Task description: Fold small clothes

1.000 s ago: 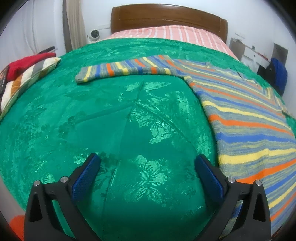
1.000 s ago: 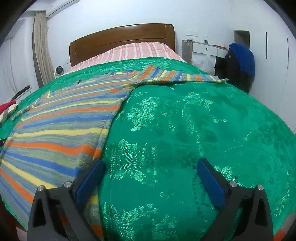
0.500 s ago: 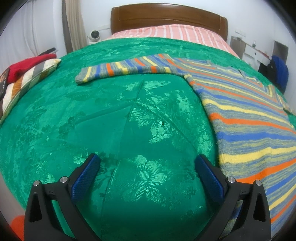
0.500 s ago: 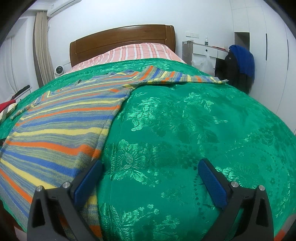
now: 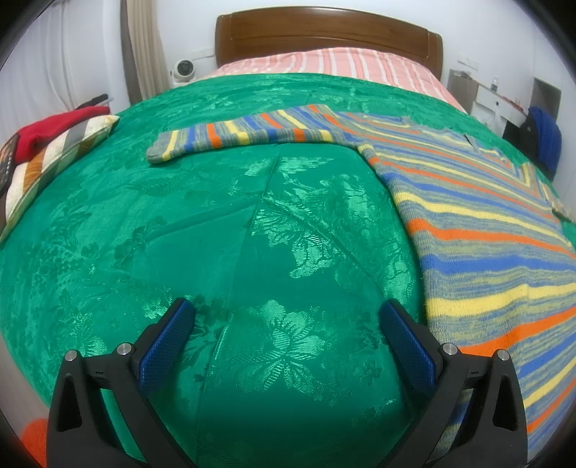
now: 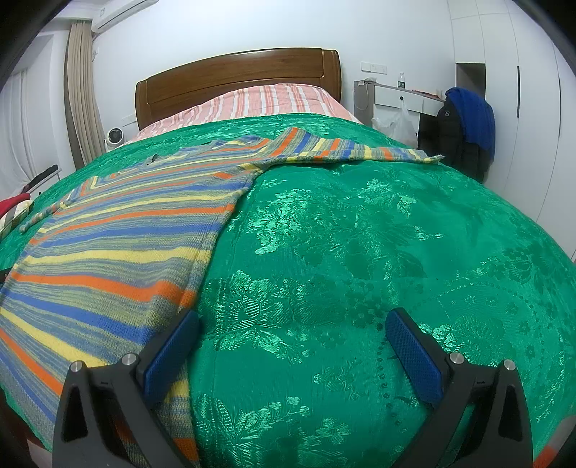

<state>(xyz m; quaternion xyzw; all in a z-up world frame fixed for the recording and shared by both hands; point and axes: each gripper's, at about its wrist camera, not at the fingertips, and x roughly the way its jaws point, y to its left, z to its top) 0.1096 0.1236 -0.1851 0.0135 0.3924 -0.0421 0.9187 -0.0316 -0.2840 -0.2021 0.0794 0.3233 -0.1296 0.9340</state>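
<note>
A striped knit sweater point(image 5: 478, 230) in blue, yellow, orange and grey lies flat on the green bedspread point(image 5: 223, 230). Its left sleeve point(image 5: 248, 135) stretches out to the left. In the right wrist view the sweater body point(image 6: 118, 248) lies at the left and the other sleeve point(image 6: 352, 149) reaches right. My left gripper point(image 5: 286, 320) is open and empty over bare bedspread, left of the sweater's hem. My right gripper point(image 6: 291, 327) is open and empty, its left finger point(image 6: 169, 349) over the sweater's side edge near the hem.
A striped cushion with a red cloth point(image 5: 50, 144) lies at the bed's left edge. A wooden headboard point(image 5: 324, 32) and pink striped bedding point(image 5: 331, 61) are at the far end. A blue garment on a chair point(image 6: 468, 126) and a white desk stand to the right.
Both grippers stay open. The views have shifted only slightly; the right wrist view sits a little higher and the sweater has not moved.
</note>
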